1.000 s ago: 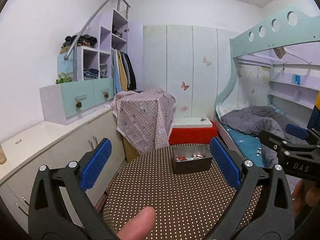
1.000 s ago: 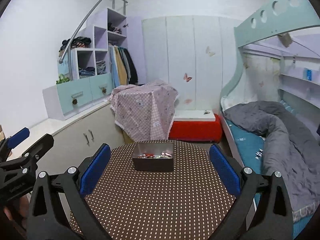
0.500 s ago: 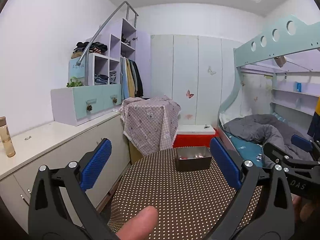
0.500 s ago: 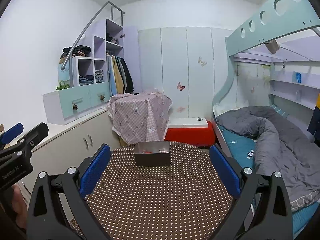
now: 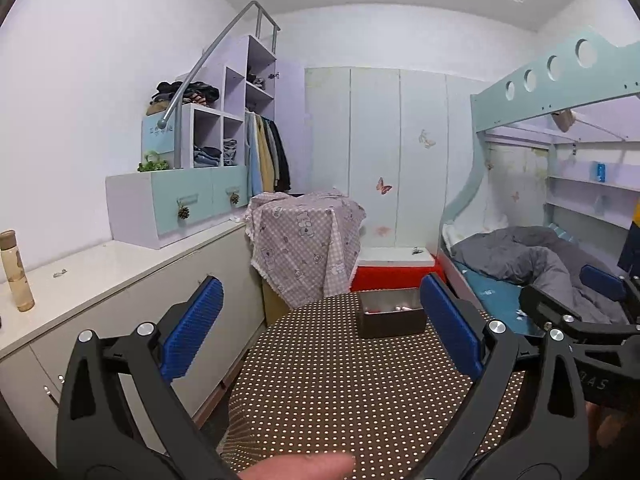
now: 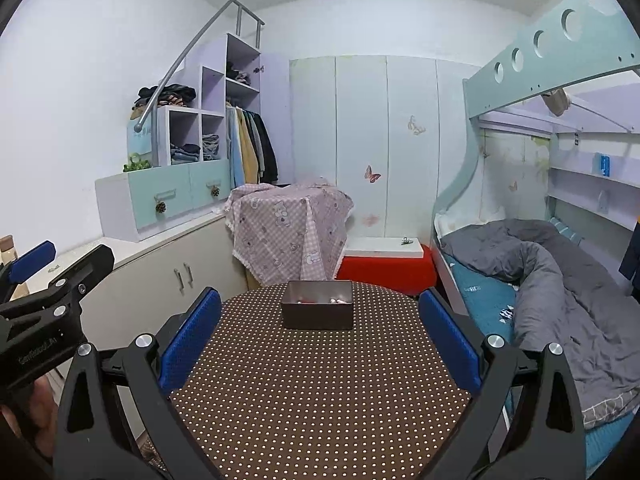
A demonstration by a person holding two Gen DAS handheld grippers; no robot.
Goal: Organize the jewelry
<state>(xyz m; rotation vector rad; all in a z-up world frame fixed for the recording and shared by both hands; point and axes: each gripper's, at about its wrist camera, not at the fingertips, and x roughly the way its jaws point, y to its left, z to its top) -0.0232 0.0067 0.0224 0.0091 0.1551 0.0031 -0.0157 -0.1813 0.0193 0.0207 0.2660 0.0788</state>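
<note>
Both the left tongs point(image 5: 320, 334) and the right tongs point(image 6: 320, 332) are wide apart and hold nothing, with the little box point(image 6: 317, 310) of jewelry point(image 6: 320, 300) ahead on the dotted desk point(image 6: 320, 380).

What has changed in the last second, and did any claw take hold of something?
Both claws, left claw and right claw, tilted upward and drew back from the dark rectangular metal box. Nothing was grasped. The box stays on the brown dotted round table; both claws stay open.
</note>
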